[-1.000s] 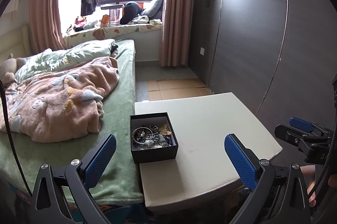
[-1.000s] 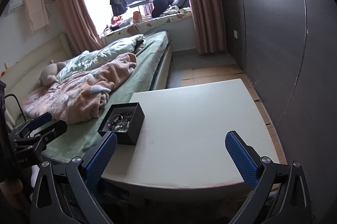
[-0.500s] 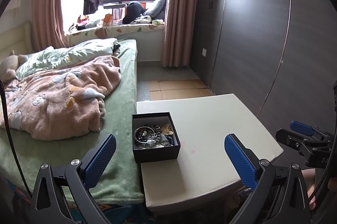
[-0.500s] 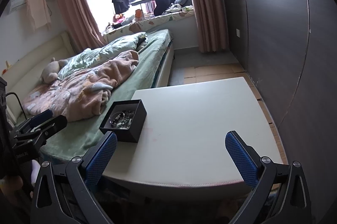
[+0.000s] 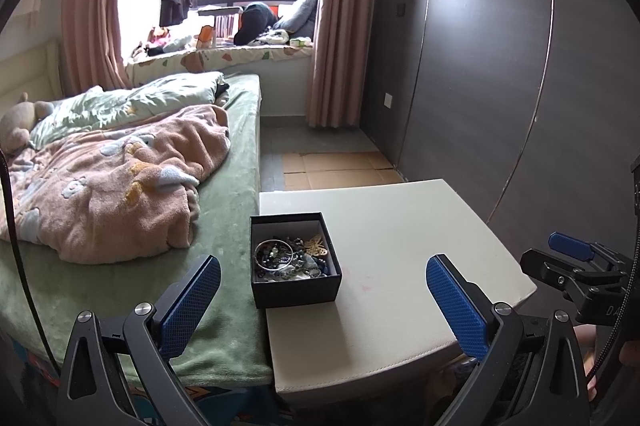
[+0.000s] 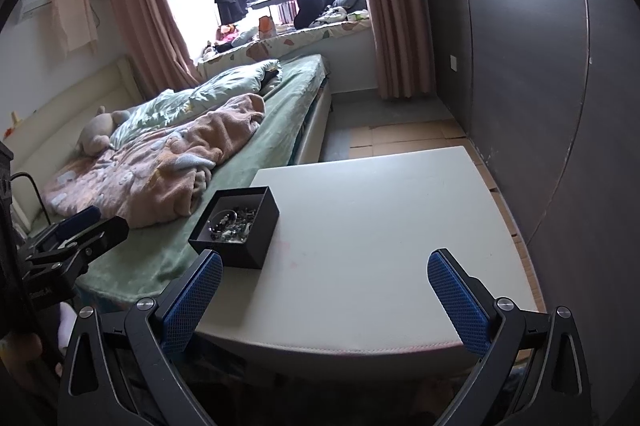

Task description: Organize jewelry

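Note:
A black open box point(image 5: 295, 289) stands at the near left edge of a white table point(image 5: 392, 234). A tangle of jewelry point(image 5: 290, 256) fills it: a silver bangle, dark beads and a gold butterfly piece. The box also shows in the right wrist view point(image 6: 236, 235), with the jewelry point(image 6: 232, 222) inside. My left gripper point(image 5: 323, 300) is open and empty, just short of the box. My right gripper point(image 6: 325, 296) is open and empty over the table's near edge, to the right of the box.
A bed with a green sheet point(image 5: 224, 202) and a pink blanket point(image 5: 108, 186) touches the table's left side. A dark wardrobe wall point(image 5: 500, 86) runs along the right. Cardboard sheets point(image 5: 336, 170) lie on the floor beyond the table.
Both grippers have moved slightly; the box now sits a little closer and more central in the left wrist view. Both stay open and empty.

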{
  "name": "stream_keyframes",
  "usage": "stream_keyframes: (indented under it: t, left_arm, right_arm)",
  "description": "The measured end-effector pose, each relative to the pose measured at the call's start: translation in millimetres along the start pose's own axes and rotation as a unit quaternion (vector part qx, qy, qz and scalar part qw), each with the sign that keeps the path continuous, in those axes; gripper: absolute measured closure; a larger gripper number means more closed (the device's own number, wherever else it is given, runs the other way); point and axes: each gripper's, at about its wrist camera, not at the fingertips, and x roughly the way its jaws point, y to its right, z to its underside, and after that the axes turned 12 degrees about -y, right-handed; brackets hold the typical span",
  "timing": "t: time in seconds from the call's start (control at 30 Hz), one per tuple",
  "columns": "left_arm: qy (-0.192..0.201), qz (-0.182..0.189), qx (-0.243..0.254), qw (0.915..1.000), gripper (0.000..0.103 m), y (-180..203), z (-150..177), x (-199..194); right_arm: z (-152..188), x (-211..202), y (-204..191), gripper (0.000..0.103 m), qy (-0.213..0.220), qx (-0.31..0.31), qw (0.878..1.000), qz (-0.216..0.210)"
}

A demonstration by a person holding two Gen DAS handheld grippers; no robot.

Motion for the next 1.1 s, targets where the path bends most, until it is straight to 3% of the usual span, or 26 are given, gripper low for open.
stream_keyframes:
  t: [1.1]
  left_arm:
    - [0.004, -0.001, 0.000, 1.0000, 0.001, -0.4, 2.0, -1.7]
  right_arm:
    - [0.4, -0.1, -0.1, 0.000, -0.002, 0.001, 1.000, 0.000]
